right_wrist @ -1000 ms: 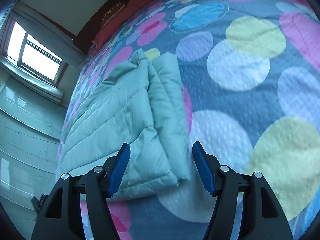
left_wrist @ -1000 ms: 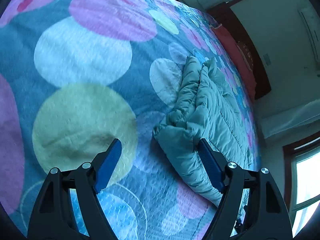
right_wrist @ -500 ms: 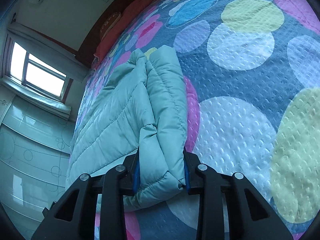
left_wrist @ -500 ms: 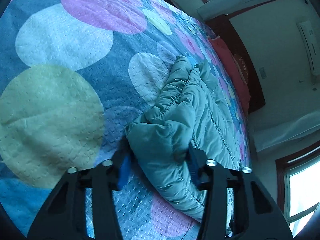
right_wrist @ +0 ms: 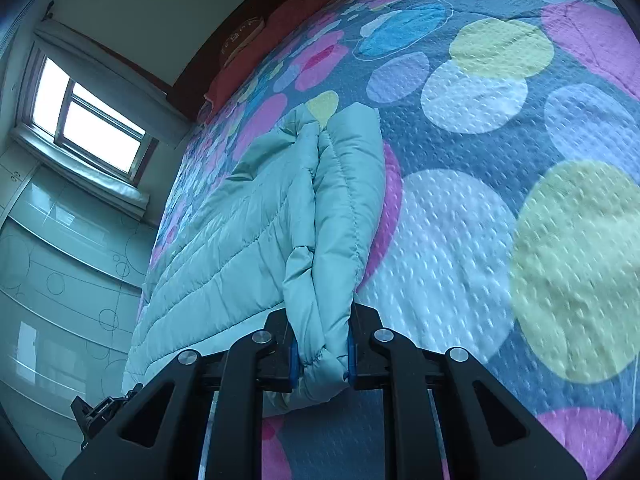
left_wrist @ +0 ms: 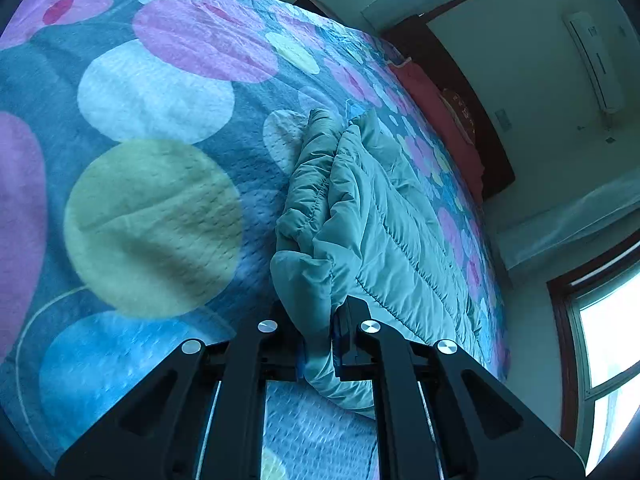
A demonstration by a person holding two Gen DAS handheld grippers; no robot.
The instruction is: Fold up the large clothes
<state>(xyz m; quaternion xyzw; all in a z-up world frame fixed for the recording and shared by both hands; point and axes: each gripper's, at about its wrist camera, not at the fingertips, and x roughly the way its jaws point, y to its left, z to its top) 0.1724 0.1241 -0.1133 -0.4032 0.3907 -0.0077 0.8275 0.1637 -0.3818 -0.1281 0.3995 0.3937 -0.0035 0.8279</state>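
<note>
A second ago both pairs of jaws stood wide over the near edge of the jacket; now they've come in and are closing on it, one at each corner. The left gripper [left_wrist: 314, 344] is squeezing down on a thick roll of the green padded jacket [left_wrist: 384, 216], fabric bunched between its jaws, pads pressing into it. Over on the other side, the right gripper [right_wrist: 320, 354] is doing the same, its blue pads [right_wrist: 294, 360] pinching the rolled edge of the jacket [right_wrist: 256, 236], which bulges out below them.

The jacket itself lies half-folded on the bedspread [left_wrist: 152, 216], the one with the big coloured circles, stretching away toward the red pillow [left_wrist: 436, 120] by the headboard.

This looks like the grab before a fold: both near corners taken, nothing carried over yet. The next move calls for lifting the two corners together, evenly, and carrying them toward the far end so the padding doesn't slip or twist.

Both tools point downward at a slant, side by side, aimed along the length of the jacket.
</note>
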